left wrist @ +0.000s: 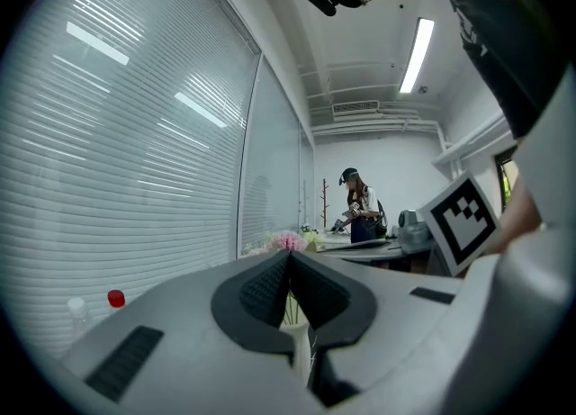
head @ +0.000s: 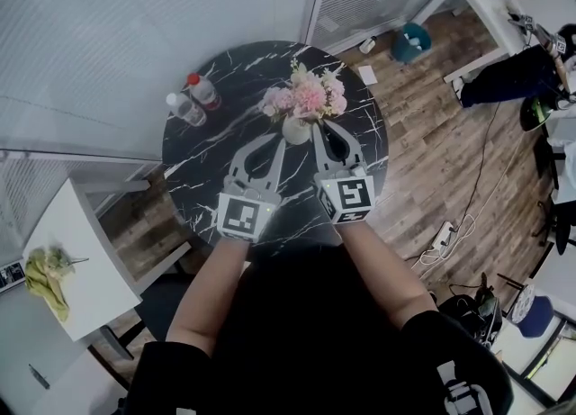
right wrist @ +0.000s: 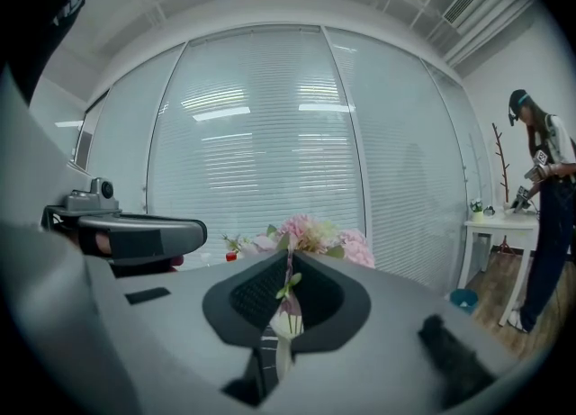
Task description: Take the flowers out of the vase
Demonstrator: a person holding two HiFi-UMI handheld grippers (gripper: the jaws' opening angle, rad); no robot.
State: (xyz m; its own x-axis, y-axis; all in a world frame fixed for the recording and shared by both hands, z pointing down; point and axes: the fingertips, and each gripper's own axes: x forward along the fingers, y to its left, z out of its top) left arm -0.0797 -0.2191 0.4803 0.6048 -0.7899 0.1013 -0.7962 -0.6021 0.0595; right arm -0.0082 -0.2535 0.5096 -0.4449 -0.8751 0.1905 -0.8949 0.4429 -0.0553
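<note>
I count 1 vase (head: pixel 295 130) on 1 round table (head: pixel 193 170), 1 bunch of pink flowers (head: pixel 310 96) standing in it | 2 bottles (head: pixel 203 91) (head: pixel 184 109) near, to its left | left gripper (head: pixel 273 140) pressed together, empty, just beside vase | right gripper (head: pixel 318 126) pinching 1 stem (right wrist: pixel 289 284) under the blooms

Left gripper (left wrist: pixel 290 257) closed, pink flowers (left wrist: pixel 287 241) beyond

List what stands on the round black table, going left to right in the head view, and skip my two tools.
white-capped bottle → red-capped bottle → white vase holding the pink flowers
</note>
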